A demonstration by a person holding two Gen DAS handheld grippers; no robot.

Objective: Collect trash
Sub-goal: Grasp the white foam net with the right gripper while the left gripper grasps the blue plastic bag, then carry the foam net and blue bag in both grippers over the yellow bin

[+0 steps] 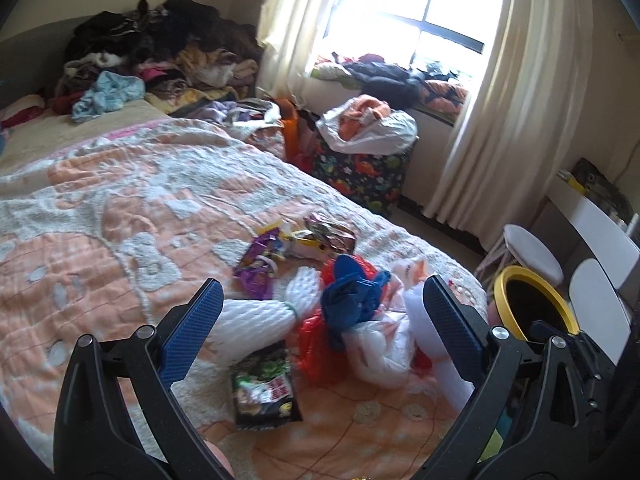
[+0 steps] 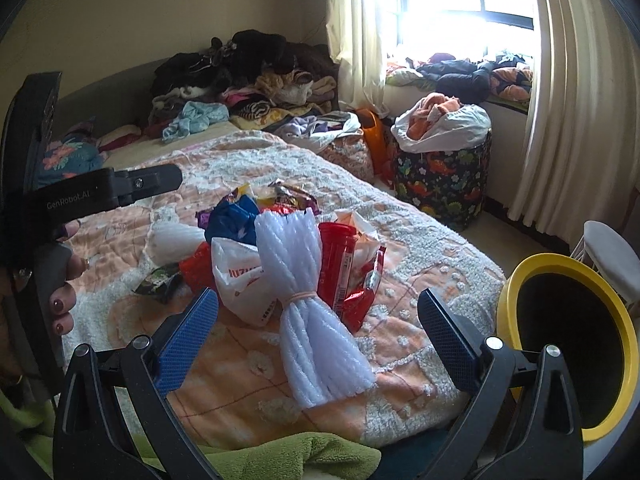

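I'm hovering my right gripper (image 2: pixel 318 322), jaws wide, over the foam netting bundle (image 2: pixel 316 312): feather-light, squashy, so I'm aiming for its banded waist; left gripper (image 1: pixel 320 320) gaping too.

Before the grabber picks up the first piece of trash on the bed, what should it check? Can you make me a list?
1. Right gripper open: ok, blue pads spread wide, nothing between them.
2. Left gripper open: ok, also wide and holding nothing.
3. Trash within view: ok, the white foam bundle lies on the bedspread right in front of the right gripper.
4. Bundle free to lift: cannot tell, its top leans against the red wrapper and white plastic bag.
5. Bin ready: ok, the yellow-rimmed bin stands beside the bed, mouth open.
6. Room in the bin: cannot tell, the inside is dark.
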